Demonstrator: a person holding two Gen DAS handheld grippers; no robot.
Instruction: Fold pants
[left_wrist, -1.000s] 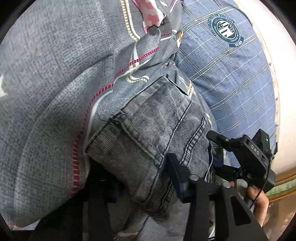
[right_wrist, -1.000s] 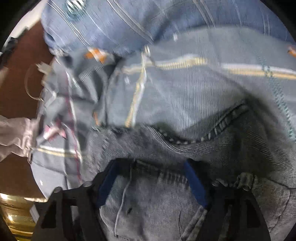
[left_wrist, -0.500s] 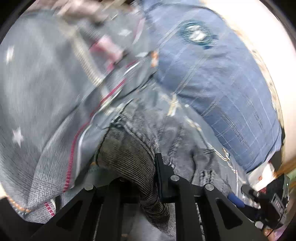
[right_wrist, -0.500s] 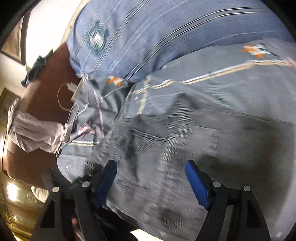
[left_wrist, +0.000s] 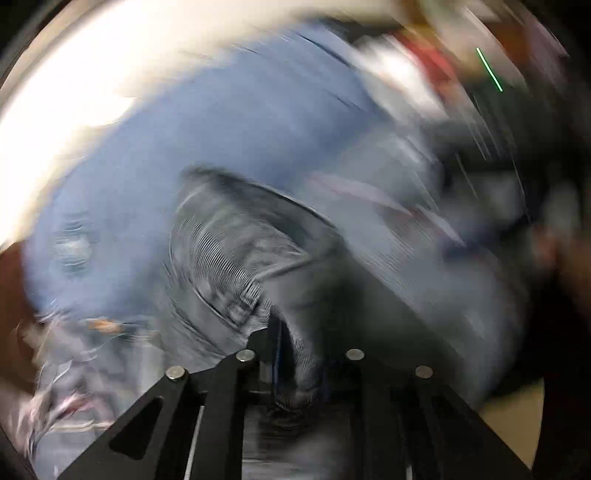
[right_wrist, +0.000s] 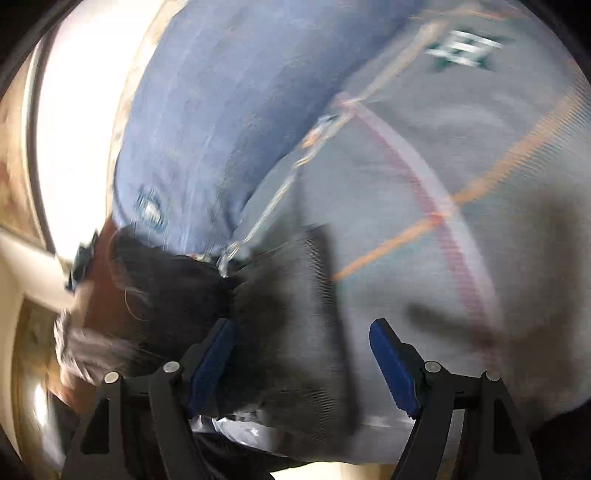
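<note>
The left gripper (left_wrist: 295, 354) pinches a fold of dark grey jeans (left_wrist: 236, 258) between its narrow fingers, the denim bunched at lower centre of the blurred left wrist view over a grey patterned bedsheet (left_wrist: 424, 266), with a blue checked pillow (left_wrist: 207, 122) above. The right gripper (right_wrist: 303, 365) has its blue-padded fingers (right_wrist: 393, 365) wide apart and holds nothing, dark denim lying between them at lower centre. Doing the fold well likely means keeping the left pinch firm, and having the right close on the matching edge before the cloth is laid flat.
</note>
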